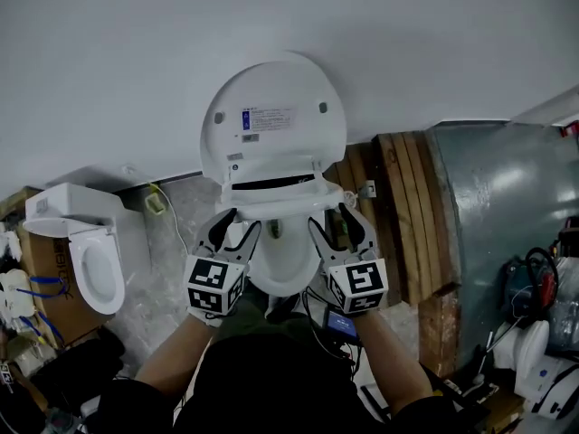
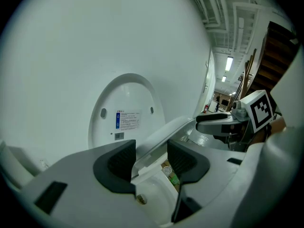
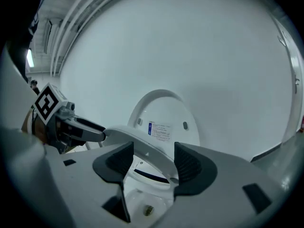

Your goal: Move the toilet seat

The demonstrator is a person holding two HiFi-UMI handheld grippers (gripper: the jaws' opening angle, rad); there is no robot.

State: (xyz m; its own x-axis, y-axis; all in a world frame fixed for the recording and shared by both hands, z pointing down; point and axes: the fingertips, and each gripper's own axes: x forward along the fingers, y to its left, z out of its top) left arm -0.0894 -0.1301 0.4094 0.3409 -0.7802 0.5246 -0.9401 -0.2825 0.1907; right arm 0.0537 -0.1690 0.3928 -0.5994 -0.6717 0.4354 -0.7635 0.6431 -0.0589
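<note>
Head view: dark clothing [image 1: 262, 382] at 6 o'clock covers the front of the toilet bowl [image 1: 282, 268], and the two marker cubes [image 1: 214, 284] hide the hands that carry the grippers. One toilet seat [image 1: 289, 199] stands partly lifted off the bowl, below the single lid [image 1: 271, 80], which is upright against the white wall [image 1: 434, 34] at 12 o'clock. The seat's hinge is hidden behind the seat itself. The lid carries one label [image 1: 267, 118], its print too small to read, and two round bumpers [image 1: 322, 107]. The left gripper [image 2: 151, 158] is clamped on the seat rim at 9 o'clock of the bowl, and the rim fills the gap between its pads. The right gripper [image 3: 149, 160] grasps the rim at 3 o'clock; the rim crosses its jaws at a slant, and contact at the left pad is partly masked by the jaw body. Each gripper view shows the other gripper on the far side of the seat. A second toilet [image 1: 86, 242] sits at 9 o'clock, so there are two toilets in total. Wooden boards [image 1: 403, 197] lean at 3 o'clock; their count is unclear. Clutter at both lower corners is cut off and hard to make out
</note>
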